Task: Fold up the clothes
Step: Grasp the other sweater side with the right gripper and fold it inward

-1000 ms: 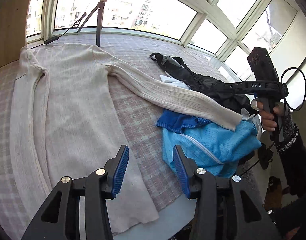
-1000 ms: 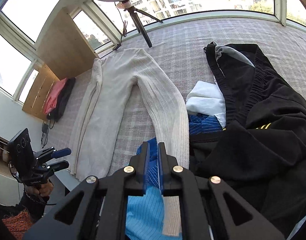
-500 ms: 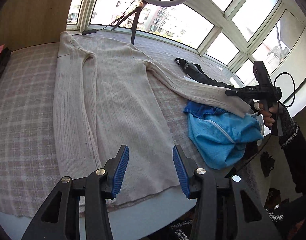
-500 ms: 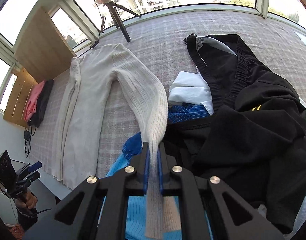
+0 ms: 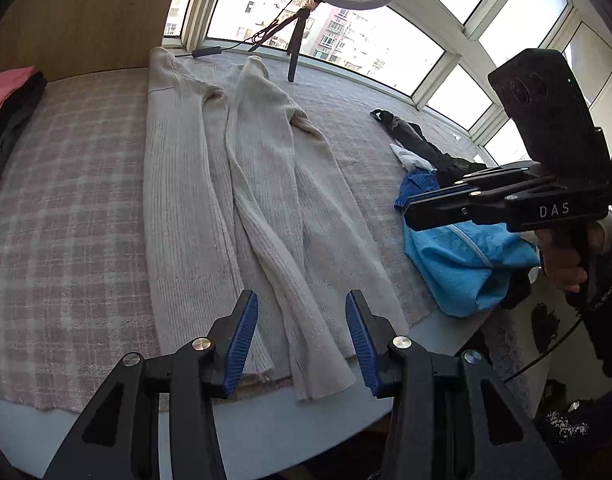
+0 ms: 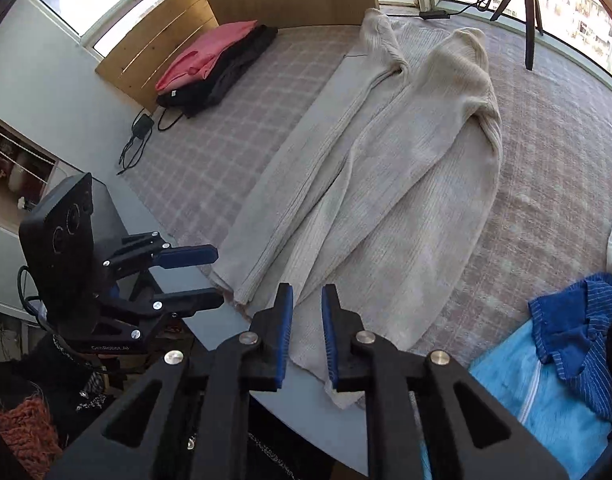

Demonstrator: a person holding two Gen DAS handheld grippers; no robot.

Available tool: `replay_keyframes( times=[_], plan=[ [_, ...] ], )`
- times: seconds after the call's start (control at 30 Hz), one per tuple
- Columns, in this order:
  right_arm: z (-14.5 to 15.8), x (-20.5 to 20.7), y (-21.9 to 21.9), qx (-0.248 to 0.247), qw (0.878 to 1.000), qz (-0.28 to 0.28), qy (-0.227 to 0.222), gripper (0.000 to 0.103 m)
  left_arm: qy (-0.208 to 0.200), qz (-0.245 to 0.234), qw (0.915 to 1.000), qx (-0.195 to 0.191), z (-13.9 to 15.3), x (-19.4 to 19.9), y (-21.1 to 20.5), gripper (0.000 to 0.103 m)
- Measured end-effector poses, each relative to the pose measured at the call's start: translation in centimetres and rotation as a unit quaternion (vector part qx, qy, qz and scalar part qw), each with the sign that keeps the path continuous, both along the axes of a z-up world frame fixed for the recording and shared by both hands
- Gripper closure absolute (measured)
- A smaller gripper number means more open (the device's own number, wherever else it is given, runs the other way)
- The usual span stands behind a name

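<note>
A cream ribbed sweater (image 5: 265,184) (image 6: 386,184) lies flat on the plaid blanket (image 5: 65,220), both sleeves folded lengthwise over its body. The cuff of its right sleeve (image 5: 322,376) rests at the hem near the table's front edge. My left gripper (image 5: 301,304) hovers open just above that hem and cuff, holding nothing. My right gripper (image 6: 307,296) hangs above the same cuff with its jaws a little apart, and the sleeve lies loose below them. In the left wrist view the right gripper (image 5: 418,204) hangs to the right, above the blue garment.
A light blue garment (image 5: 466,264) and a dark blue striped one (image 6: 578,320) are heaped at the right, with black clothing (image 5: 426,148) behind. A pink and black folded stack (image 6: 209,64) sits far left. A ring-light tripod (image 5: 295,52) stands by the window. A charger cable (image 6: 141,132) lies near the left edge.
The right gripper carried the sleeve across onto the sweater's body, laid it down and opened off it. The left gripper swung left along the hem, staying open.
</note>
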State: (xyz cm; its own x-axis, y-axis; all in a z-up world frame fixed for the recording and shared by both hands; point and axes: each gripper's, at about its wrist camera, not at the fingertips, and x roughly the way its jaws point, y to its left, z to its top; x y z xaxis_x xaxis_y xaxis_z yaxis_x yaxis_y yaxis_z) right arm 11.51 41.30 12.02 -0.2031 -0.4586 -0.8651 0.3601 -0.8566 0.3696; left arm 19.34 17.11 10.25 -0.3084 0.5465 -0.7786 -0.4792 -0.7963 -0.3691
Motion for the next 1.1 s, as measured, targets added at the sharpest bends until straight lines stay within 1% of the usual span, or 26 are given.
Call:
replay_keyframes(
  times=[0.07, 0.13, 0.2, 0.23, 0.27, 0.3, 0.33, 0.4, 0.43, 0.53, 0.6, 0.63, 0.7, 0.73, 0.77, 0.8, 0.83, 0.87, 0.9, 0.93, 0.97, 1.0, 1.1],
  plan=[
    [0.2, -2.3, 3.1, 0.007, 0.999, -0.042, 0.02, 0.086, -0.007, -0.001, 0.9999, -0.011, -0.7, 0.0, 0.8, 0.059],
    [-0.5, -5.3, 5.6, -0.009, 0.997, -0.078, 0.018, 0.086, -0.017, 0.003, 0.9998, -0.01, -1.2, 0.0, 1.5, 0.059],
    [-1.8, -8.8, 6.6, -0.018, 0.994, -0.104, 0.01, 0.086, -0.025, 0.002, 0.9997, -0.009, -1.4, 0.1, 2.5, 0.059],
    [-2.6, -10.5, 7.0, -0.021, 0.993, -0.115, 0.005, 0.086, -0.022, 0.002, 0.9997, -0.014, -1.4, 0.2, 3.0, 0.059],
    [-3.3, -12.3, 7.3, -0.025, 0.992, -0.127, 0.001, 0.086, -0.011, 0.0, 0.9995, -0.028, -1.3, 0.4, 3.7, 0.059],
    [-3.9, -13.7, 6.9, -0.003, 0.993, -0.118, 0.013, 0.086, -0.003, -0.001, 0.9991, -0.042, -1.3, 0.5, 4.4, 0.058],
    [-4.5, -15.0, 6.0, 0.034, 0.994, -0.098, 0.033, 0.086, -0.002, -0.001, 0.9987, -0.051, -1.4, 0.4, 5.1, 0.058],
    [-5.6, -17.5, 4.3, 0.107, 0.99, -0.057, 0.073, 0.085, -0.004, -0.001, 0.9977, -0.067, -2.1, -0.1, 6.3, 0.057],
    [-6.3, -18.4, 3.8, 0.127, 0.988, -0.037, 0.08, 0.084, 0.001, 0.001, 0.9965, -0.083, -2.6, -0.4, 7.0, 0.057],
    [-8.2, -20.6, 3.1, 0.16, 0.983, 0.023, 0.083, 0.083, 0.011, 0.001, 0.9907, -0.136, -4.5, -1.1, 9.1, 0.06],
    [-8.9, -21.1, 2.8, 0.183, 0.977, 0.061, 0.092, 0.079, 0.019, 0.004, 0.9851, -0.171, -5.5, -1.2, 10.1, 0.06],
    [-9.2, -21.3, 2.6, 0.193, 0.973, 0.078, 0.097, 0.078, 0.03, 0.005, 0.9828, -0.182, -5.7, -1.1, 10.4, 0.06],
    [-9.6, -21.6, 2.4, 0.204, 0.968, 0.104, 0.104, 0.077, 0.038, 0.008, 0.9811, -0.19, -5.7, -0.9, 10.6, 0.06],
    [-9.7, -21.8, 2.4, 0.204, 0.966, 0.114, 0.106, 0.077, 0.038, 0.013, 0.9811, -0.189, -5.7, -1.0, 10.4, 0.063],
    [-9.7, -21.9, 2.2, 0.21, 0.963, 0.123, 0.112, 0.076, 0.035, 0.022, 0.9816, -0.187, -5.6, -1.1, 10.1, 0.071],
    [-9.7, -22.0, 2.0, 0.217, 0.96, 0.132, 0.12, 0.072, 0.03, 0.029, 0.9826, -0.181, -5.5, -1.3, 9.8, 0.081],
    [-9.7, -22.0, 1.7, 0.224, 0.956, 0.14, 0.128, 0.07, 0.022, 0.034, 0.9841, -0.173, -5.4, -1.5, 9.5, 0.086],
    [-9.7, -22.1, 1.6, 0.228, 0.954, 0.144, 0.134, 0.07, 0.015, 0.039, 0.9855, -0.165, -5.3, -1.8, 9.1, 0.092],
    [-9.7, -22.2, 1.4, 0.231, 0.952, 0.146, 0.141, 0.07, 0.007, 0.044, 0.9867, -0.156, -5.2, -2.0, 8.8, 0.095],
    [-9.5, -22.4, 1.6, 0.226, 0.954, 0.139, 0.139, 0.07, -0.001, 0.05, 0.9877, -0.148, -5.1, -2.2, 8.4, 0.096],
    [-9.3, -22.8, 2.1, 0.208, 0.961, 0.127, 0.131, 0.079, -0.005, 0.052, 0.9887, -0.14, -4.8, -2.3, 8.3, 0.099],
    [-8.9, -23.1, 2.8, 0.182, 0.969, 0.112, 0.121, 0.091, -0.006, 0.052, 0.9897, -0.133, -4.4, -2.2, 8.3, 0.1],
    [-7.8, -23.8, 6.1, 0.096, 0.99, 0.058, 0.089, 0.093, -0.006, 0.053, 0.9922, -0.113, -2.8, -1.8, 8.6, 0.1]
  ],
)
